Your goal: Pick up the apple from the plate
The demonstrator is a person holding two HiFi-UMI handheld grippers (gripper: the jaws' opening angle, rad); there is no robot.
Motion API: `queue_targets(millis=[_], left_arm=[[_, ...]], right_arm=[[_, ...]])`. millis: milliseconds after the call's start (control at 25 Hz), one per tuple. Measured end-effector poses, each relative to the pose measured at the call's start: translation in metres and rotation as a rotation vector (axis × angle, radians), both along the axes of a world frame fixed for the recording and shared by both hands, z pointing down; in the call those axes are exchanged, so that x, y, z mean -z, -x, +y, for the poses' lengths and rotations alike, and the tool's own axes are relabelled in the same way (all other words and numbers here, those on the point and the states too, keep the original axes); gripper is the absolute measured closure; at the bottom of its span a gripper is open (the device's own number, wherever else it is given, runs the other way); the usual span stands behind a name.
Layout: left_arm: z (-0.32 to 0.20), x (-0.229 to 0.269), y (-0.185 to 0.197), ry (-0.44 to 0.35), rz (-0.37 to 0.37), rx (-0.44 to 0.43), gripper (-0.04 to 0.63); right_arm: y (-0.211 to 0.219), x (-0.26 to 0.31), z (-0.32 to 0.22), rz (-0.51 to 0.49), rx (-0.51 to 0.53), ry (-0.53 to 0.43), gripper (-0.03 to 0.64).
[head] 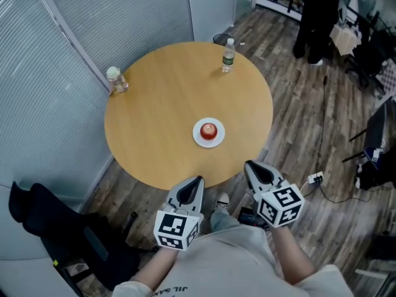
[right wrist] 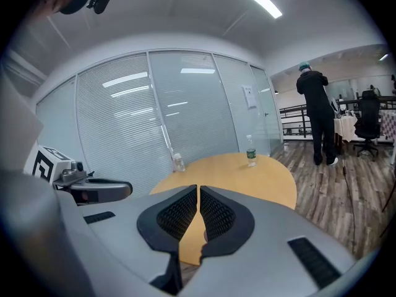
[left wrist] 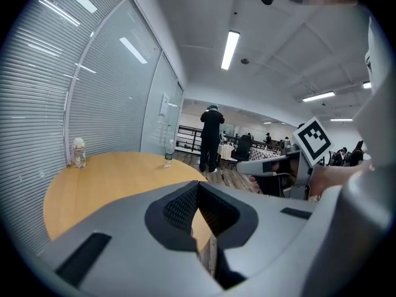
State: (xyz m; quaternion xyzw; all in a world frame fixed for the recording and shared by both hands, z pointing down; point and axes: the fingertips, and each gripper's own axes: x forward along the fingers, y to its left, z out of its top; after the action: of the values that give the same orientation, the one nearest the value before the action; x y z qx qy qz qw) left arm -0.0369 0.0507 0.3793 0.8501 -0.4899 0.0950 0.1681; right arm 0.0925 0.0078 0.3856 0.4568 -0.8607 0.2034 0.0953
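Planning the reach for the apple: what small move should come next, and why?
Probably open the right gripper while advancing it. Both it and the left gripper are shut and empty, at the near edge of the table, while the apple sits untouched on its plate ahead.

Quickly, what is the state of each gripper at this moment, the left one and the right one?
Left gripper: closed, holding nothing.
Right gripper: closed, holding nothing.
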Motion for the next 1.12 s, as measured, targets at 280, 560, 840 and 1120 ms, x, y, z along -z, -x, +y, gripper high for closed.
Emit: queue_targets(millis=[280, 560, 840, 1120], left_arm=[[-0.065, 0.000, -0.015, -0.008, 0.007, 0.048, 0.594], [-0.084, -0.004, -0.018, 0.011, 0.007, 0.060, 0.594], [-0.091, -0.011, -0.004, 0.041, -0.001, 0.044, 0.594], [-0.105, -0.016, 0.004, 0.052, -0.021, -0.016, 0.594]], right_arm=[[-0.019, 0.003, -0.062, -0.022, 0.023, -0.006, 0.580], [-0.009, -0.001, -0.076, 0.031, 0.073, -0.014, 0.580], [0.007, -0.013, -0.080, 0.031, 0.073, 0.024, 0.581], [0.017, -0.021, -0.092, 0.040, 0.038, 0.059, 0.581]])
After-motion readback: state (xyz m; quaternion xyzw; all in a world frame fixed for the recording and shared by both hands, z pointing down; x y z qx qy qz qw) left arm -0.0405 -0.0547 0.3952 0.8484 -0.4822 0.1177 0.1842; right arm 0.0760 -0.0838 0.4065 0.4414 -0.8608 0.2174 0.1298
